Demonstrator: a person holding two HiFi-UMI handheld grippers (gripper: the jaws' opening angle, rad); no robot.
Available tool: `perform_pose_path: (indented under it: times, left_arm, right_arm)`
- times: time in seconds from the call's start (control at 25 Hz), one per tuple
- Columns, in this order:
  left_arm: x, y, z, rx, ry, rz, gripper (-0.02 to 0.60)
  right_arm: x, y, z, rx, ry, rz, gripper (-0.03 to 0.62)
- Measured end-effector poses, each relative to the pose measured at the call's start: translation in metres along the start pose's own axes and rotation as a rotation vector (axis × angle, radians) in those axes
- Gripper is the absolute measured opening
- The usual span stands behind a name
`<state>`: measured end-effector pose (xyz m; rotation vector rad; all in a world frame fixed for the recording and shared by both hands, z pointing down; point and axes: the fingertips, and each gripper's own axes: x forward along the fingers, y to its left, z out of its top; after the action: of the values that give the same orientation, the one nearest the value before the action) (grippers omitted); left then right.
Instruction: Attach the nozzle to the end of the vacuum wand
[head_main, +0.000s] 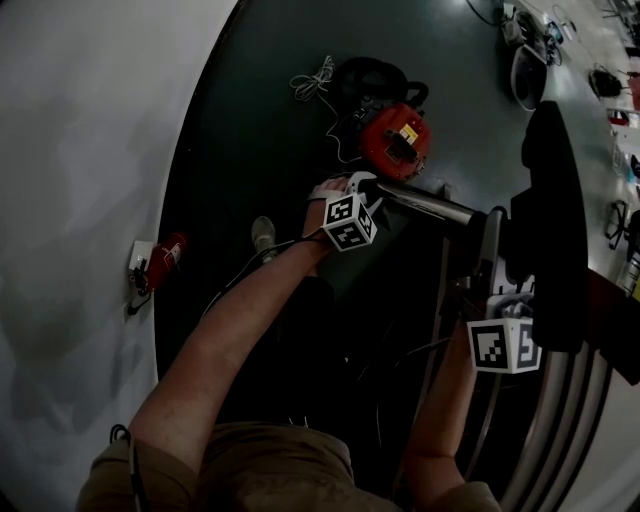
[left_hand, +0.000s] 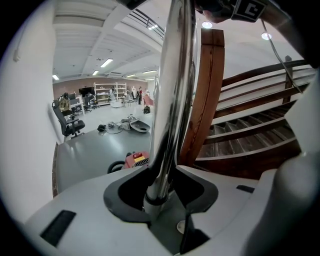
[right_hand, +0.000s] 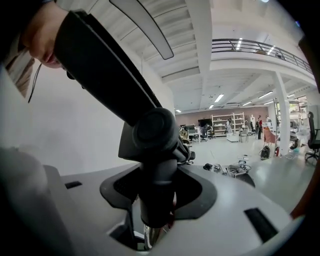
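Observation:
In the head view my left gripper (head_main: 372, 192) is shut on the chrome vacuum wand (head_main: 430, 207), which runs level to the right. The left gripper view shows the wand (left_hand: 172, 100) rising straight out of the shut jaws of that gripper (left_hand: 161, 199). My right gripper (head_main: 490, 278) holds the black nozzle (head_main: 548, 225) at the wand's right end. The nozzle's thick neck (right_hand: 156, 170) fills the jaws of the right gripper (right_hand: 155, 212), and its flat head (right_hand: 100, 65) slants up to the left. A bit of chrome tube (right_hand: 149, 236) shows just below the neck.
The red vacuum body (head_main: 395, 140) lies on the dark floor beyond the wand, with a white cable (head_main: 315, 80) beside it. A wooden stair rail (left_hand: 210, 90) and steps (left_hand: 250, 135) stand close on the right. A wall socket with a red plug (head_main: 152, 265) is at the left.

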<state>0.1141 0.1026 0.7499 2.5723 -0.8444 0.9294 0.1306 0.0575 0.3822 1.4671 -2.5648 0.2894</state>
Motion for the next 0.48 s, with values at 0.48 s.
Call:
perform_pose_path:
  times: [0.48]
  left_arm:
    - [0.007, 0.007, 0.003, 0.000, 0.033, -0.003, 0.152]
  right_arm:
    - [0.011, -0.015, -0.005, 0.025, 0.024, -0.007, 0.181]
